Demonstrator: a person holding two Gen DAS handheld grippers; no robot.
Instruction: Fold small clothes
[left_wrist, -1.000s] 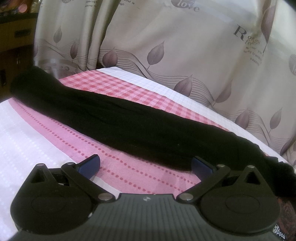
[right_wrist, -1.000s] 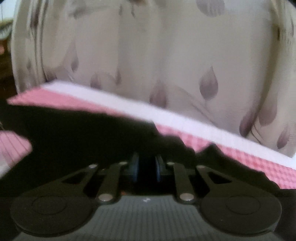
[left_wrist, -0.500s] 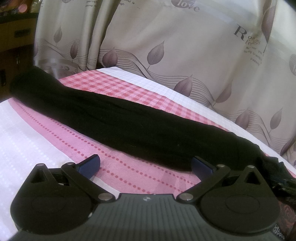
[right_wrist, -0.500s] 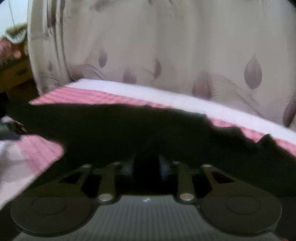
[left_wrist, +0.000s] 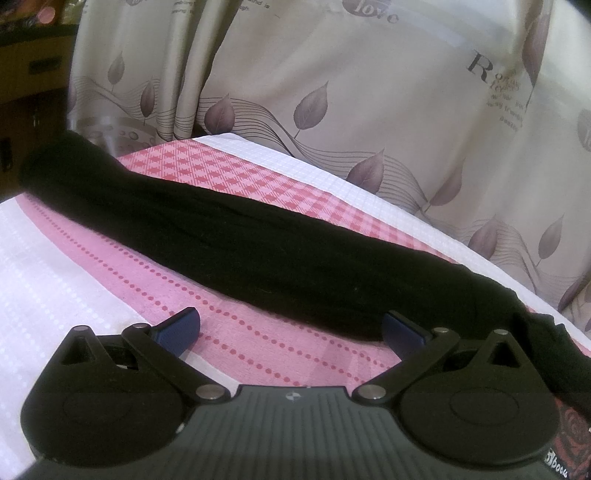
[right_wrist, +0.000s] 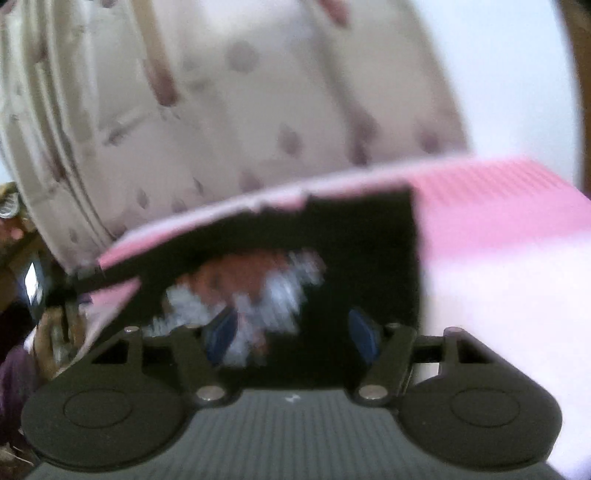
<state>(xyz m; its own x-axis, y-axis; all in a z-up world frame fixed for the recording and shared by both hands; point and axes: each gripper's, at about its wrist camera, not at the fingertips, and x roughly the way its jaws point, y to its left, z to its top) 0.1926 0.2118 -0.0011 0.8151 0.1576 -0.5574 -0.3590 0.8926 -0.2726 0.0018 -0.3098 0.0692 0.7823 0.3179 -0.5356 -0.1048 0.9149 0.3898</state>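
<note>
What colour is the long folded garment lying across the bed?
Black. The garment shows best in the left wrist view, lying on the pink sheet.

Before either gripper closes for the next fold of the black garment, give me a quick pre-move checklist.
1. Left gripper open and empty: ok.
2. Right gripper open, jaws have just been opening, pads off the cloth: ok.
3. Black garment flat on the pink bedsheet: ok in the left view.
4. Right end with red-and-white print folded neatly: cannot tell, blurred.
5. Left jaws lined up on the garment edge: not ok, short of it.
</note>
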